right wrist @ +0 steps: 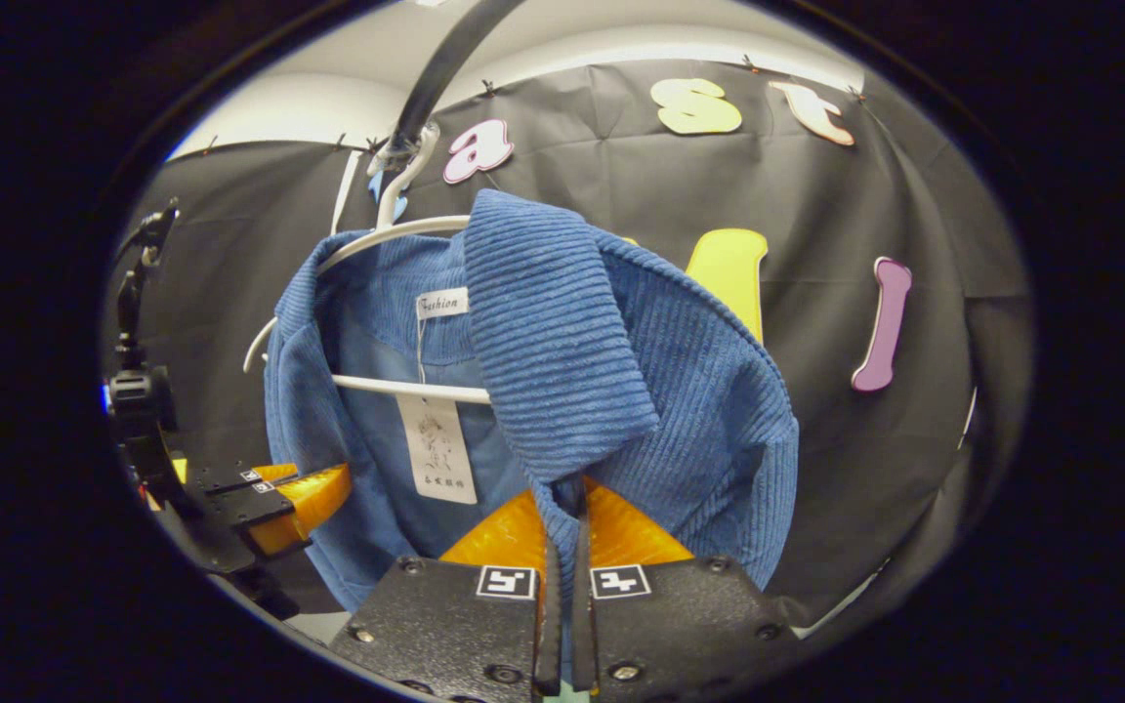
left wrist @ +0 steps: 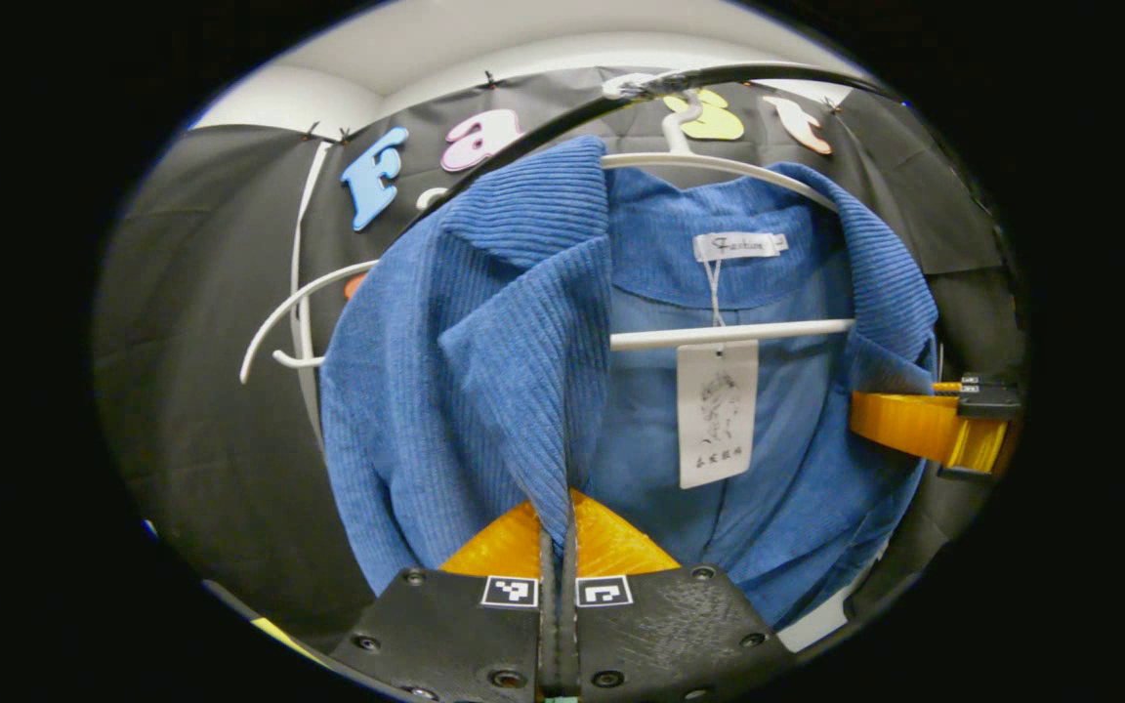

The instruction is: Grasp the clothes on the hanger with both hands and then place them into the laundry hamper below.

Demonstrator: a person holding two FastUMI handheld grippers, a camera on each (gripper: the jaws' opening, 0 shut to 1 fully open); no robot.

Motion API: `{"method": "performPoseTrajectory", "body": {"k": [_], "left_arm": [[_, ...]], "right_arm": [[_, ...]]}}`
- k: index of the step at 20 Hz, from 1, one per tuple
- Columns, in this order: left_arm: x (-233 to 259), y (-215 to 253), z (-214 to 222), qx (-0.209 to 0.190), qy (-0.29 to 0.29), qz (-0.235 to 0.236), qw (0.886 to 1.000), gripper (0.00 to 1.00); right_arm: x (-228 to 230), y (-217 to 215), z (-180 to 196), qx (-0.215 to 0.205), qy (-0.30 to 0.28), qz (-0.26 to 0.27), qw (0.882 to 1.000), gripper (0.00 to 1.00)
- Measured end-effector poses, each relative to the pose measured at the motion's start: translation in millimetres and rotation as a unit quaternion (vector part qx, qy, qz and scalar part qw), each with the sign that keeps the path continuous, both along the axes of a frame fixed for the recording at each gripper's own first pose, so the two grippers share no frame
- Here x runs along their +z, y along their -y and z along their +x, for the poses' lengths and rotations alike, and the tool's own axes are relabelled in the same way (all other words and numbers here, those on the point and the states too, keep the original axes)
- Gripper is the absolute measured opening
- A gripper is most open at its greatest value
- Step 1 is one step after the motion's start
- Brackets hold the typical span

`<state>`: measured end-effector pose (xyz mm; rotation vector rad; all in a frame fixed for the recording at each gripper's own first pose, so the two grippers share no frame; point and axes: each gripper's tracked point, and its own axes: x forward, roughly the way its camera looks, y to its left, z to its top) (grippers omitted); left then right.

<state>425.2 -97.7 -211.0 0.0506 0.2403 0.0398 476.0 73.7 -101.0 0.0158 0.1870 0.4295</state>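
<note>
Black cloth wall behind; a blue corduroy jacket [left wrist: 484, 371] is hung on a white hanger [left wrist: 729, 334] from a dark rail [left wrist: 523, 132]. Left gripper [left wrist: 558, 547]: jaws clamped on one front edge. Right gripper [right wrist: 562, 532]: jaws clamped on the other. Jacket hem is cut off below.

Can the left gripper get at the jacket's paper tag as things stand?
Probably not yet: the left gripper is shut on the blue jacket front edge. The paper tag hangs unobstructed just beyond, so it would have to let go first.
</note>
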Motion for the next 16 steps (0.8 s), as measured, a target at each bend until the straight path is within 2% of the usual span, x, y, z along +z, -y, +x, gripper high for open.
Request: {"method": "performPoseTrajectory", "body": {"k": [1,3,6,7,10,12,13,14,16], "left_arm": [[1.8,-5.0,-1.6,0.006,0.000,-0.001,1.000,0.00],[4.3,-17.7,-4.8,0.017,0.001,-0.003,1.000,0.05],[9.5,-31.6,-5.6,0.032,0.003,-0.013,0.999,0.00],[11.9,-34.5,-5.9,0.034,0.004,-0.010,0.999,0.05],[17.5,-49.8,-7.5,0.048,0.011,0.003,0.999,0.05],[20.3,-62.0,-4.4,0.059,0.014,-0.005,0.998,0.05],[22.5,-67.1,-2.9,0.063,0.015,-0.005,0.998,0.00],[24.8,-72.9,-2.8,0.066,0.016,-0.002,0.998,0.05],[28.9,-77.5,-9.5,0.066,0.018,0.007,0.998,0.05]], "right_arm": [[1.0,1.0,0.3,0.005,-0.005,0.008,1.000,0.07],[3.6,4.0,-1.4,0.020,-0.008,0.018,1.000,0.06],[10.5,11.2,-0.8,0.031,-0.012,0.042,0.999,0.06],[13.4,15.0,-0.5,0.032,-0.010,0.047,0.998,0.06],[20.1,33.5,0.5,0.027,0.003,0.044,0.999,0.06],[25.0,48.5,6.4,0.017,0.008,0.044,0.999,0.06],[28.0,55.4,9.3,0.012,0.011,0.043,0.999,0.06],[30.9,59.7,9.6,0.009,0.012,0.042,0.999,0.06],[37.4,62.8,6.9,0.011,0.015,0.046,0.999,0.06]]}}
